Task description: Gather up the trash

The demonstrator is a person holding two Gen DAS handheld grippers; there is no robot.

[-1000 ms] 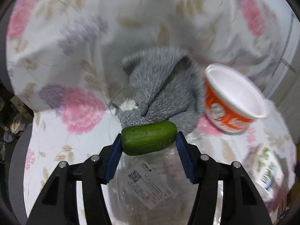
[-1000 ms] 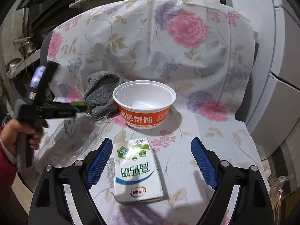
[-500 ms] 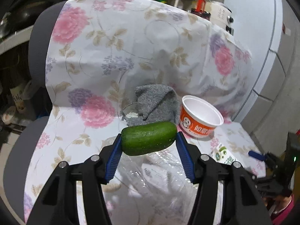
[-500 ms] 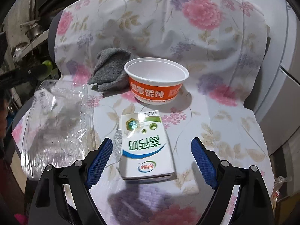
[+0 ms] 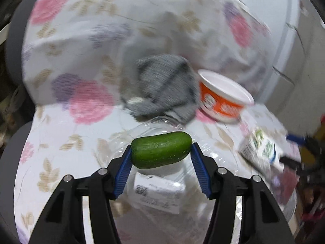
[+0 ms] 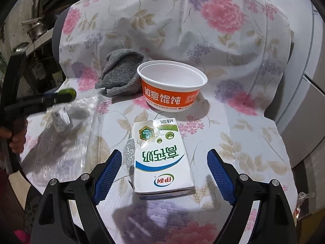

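My left gripper (image 5: pixel 161 158) is shut on a short green cucumber piece (image 5: pixel 160 149), held crosswise above a clear plastic bag (image 5: pixel 162 193) with a white label. The same gripper with the cucumber (image 6: pixel 68 94) shows at the left of the right wrist view, over the bag (image 6: pixel 61 142). My right gripper (image 6: pixel 164 174) is open, its blue pads either side of a white milk carton (image 6: pixel 160 158) lying flat on the floral cloth. An empty orange and white paper bowl (image 6: pixel 172 85) stands behind the carton, also seen in the left wrist view (image 5: pixel 221 99).
A crumpled grey cloth (image 6: pixel 121 73) lies left of the bowl, also in the left wrist view (image 5: pixel 164 87). The floral cover (image 6: pixel 233 40) drapes a seat and its upright back. Kitchen shelves with pots (image 6: pixel 34 28) are at the left, a grey cabinet (image 6: pixel 304 101) at the right.
My left gripper has swung down and forward again over the plastic bag, still holding the cucumber. My right gripper has moved closer to the milk carton, which now lies between its open fingers.
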